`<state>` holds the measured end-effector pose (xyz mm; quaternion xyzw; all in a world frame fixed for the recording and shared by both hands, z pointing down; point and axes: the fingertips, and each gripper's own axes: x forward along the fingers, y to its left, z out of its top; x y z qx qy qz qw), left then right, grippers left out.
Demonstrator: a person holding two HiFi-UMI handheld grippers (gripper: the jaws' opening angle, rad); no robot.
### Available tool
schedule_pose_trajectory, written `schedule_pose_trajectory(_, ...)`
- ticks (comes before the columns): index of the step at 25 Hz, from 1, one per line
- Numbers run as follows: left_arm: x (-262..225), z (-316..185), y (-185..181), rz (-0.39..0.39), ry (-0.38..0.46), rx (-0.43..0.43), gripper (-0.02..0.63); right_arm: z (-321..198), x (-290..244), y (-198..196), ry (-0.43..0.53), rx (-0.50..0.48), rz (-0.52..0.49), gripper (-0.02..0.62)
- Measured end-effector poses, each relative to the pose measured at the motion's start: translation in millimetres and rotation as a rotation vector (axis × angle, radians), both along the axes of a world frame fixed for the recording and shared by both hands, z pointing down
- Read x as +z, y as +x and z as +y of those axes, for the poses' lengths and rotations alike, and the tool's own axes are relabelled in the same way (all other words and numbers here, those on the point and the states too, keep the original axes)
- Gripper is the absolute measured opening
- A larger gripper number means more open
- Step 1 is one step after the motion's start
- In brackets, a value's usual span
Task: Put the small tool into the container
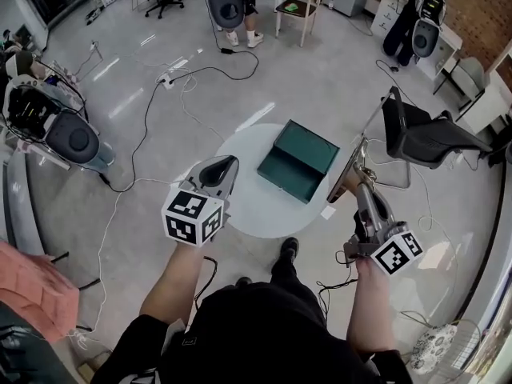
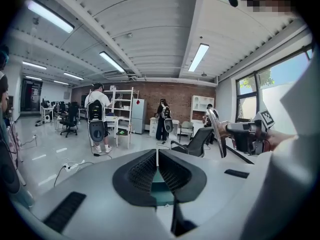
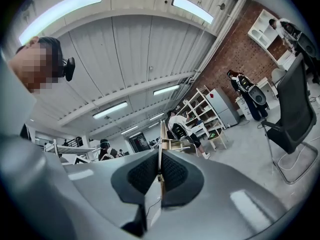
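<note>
round white table (image 1: 246, 208) carries open green container (image 1: 298, 160). left gripper (image 1: 230, 164) jaws pressed together, empty. right gripper (image 1: 359, 187) pinches small tool (image 1: 352, 170).

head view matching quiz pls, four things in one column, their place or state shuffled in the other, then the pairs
1 container
2 small tool
3 left gripper
4 office chair

a on the floor, past the round table's right edge
b green, sitting on the table
c jaws shut, nothing in them
d clamped in the right gripper

Pairs: 1-b, 2-d, 3-c, 4-a
</note>
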<state>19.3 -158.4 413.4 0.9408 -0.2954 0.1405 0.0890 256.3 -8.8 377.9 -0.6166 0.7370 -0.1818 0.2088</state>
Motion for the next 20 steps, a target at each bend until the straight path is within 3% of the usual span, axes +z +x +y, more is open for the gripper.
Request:
schedule_pose_trajectory(9, -2.0, -51.0, 81.6, -0.034, -0.007, -0.045, 0.018, -81.0, 15.0, 64.7, -0.023, -0.11, -0.058, 0.014)
schedule_pose_trajectory(15, -5.0, -70.8, 100.4, -0.021, -0.001, -0.102, 0.018, -114.0, 24.1, 82.5, -0.046, -0.18, -0.058, 0.014)
schedule_pose_trajectory(20, 1.8, -87.0, 98.8, -0.004, -0.019, -0.131, 0.018, -139.7, 41.9, 69.9, -0.099, -0.24, -0.048, 0.014)
